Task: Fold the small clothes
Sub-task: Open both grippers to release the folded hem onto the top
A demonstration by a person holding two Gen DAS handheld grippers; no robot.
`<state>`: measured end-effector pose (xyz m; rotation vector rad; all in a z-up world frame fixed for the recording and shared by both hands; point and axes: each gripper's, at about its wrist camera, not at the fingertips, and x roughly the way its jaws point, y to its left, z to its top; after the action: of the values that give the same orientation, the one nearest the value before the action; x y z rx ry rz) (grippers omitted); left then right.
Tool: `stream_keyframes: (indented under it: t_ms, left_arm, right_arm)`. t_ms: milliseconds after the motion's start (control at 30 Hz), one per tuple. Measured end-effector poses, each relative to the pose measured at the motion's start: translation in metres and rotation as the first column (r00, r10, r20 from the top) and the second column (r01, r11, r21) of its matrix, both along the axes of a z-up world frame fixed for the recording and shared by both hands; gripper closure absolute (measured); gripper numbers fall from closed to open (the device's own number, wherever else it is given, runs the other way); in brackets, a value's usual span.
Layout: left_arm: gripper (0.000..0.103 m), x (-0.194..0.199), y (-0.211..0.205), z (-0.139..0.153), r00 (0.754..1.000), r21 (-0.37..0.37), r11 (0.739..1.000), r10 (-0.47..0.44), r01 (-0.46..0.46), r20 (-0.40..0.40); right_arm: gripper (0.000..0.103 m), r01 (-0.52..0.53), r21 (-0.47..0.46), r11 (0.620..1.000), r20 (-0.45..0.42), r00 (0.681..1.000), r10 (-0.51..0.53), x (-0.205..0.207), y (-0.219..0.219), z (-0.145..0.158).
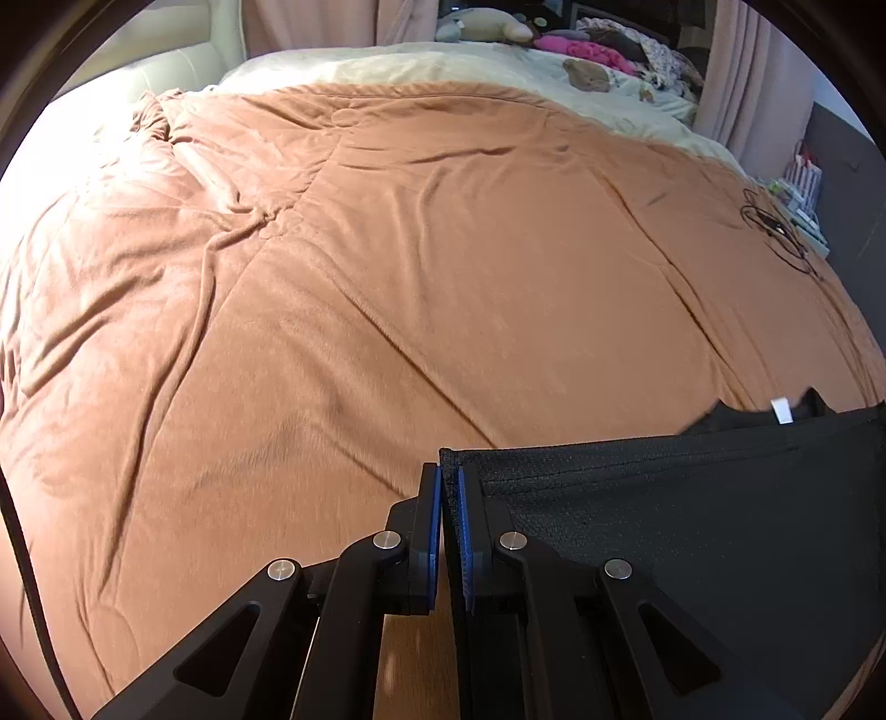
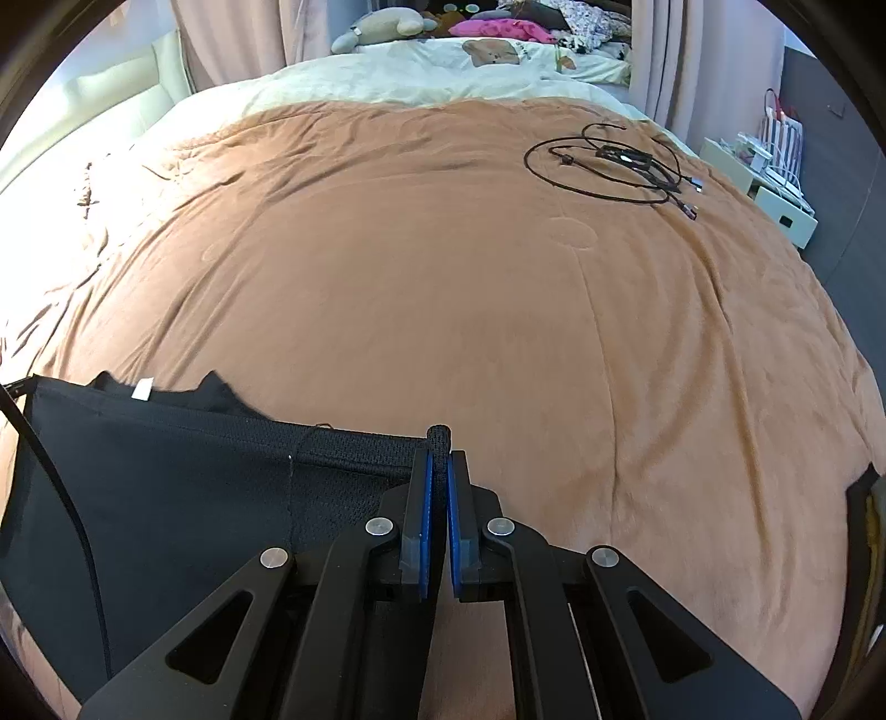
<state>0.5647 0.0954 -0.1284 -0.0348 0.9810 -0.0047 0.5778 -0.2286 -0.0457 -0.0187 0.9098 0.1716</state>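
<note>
A small black garment [image 1: 692, 515] with a white label [image 1: 781, 410] is held stretched above the brown blanket [image 1: 387, 277]. My left gripper [image 1: 448, 476] is shut on its left top corner, and the cloth runs off to the right. My right gripper [image 2: 438, 459] is shut on the garment's [image 2: 166, 498] right top corner, where the hem bunches up between the blue pads [image 2: 425, 498]. The cloth spreads to the left there, with the white label [image 2: 143, 389] showing at its far edge.
The brown blanket [image 2: 443, 277] covers a wide bed. A coil of black cables [image 2: 614, 166] lies on it at the far right. Soft toys and a pink cloth [image 2: 498, 25] lie at the head end. A white bedside unit [image 2: 775, 194] stands on the right.
</note>
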Motion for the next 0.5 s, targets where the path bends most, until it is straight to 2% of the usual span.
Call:
stream_keyframes:
  t_ms: [267, 367, 433, 467, 500]
  left_arm:
    - [0.097, 0.028, -0.007, -0.013, 1.0, 0.04, 0.999, 0.012, -0.012, -0.012]
    - [0.093, 0.033, -0.008, -0.018, 0.998, 0.043, 0.999, 0.014, -0.011, -0.058]
    - [0.092, 0.031, -0.006, -0.013, 0.998, 0.039, 0.999, 0.027, -0.025, -0.059]
    - [0.091, 0.029, -0.005, -0.012, 0.998, 0.038, 0.999, 0.028, -0.026, -0.059]
    - [0.084, 0.026, -0.004, -0.011, 0.998, 0.035, 0.999, 0.028, -0.026, -0.061]
  right_arm:
    - [0.102, 0.017, -0.042, 0.999, -0.01, 1.0, -0.018, 0.033, 0.015, -0.015]
    - [0.097, 0.053, -0.027, 0.998, -0.046, 0.997, -0.054, 0.038, 0.015, -0.018]
    - [0.074, 0.061, -0.039, 0.997, -0.042, 0.997, -0.063, 0.036, 0.014, -0.015]
    - [0.044, 0.062, -0.038, 0.997, -0.038, 0.997, -0.063, 0.033, 0.012, -0.012]
    - [0.034, 0.059, -0.025, 0.998, -0.033, 0.998, -0.06, 0.028, 0.011, -0.009]
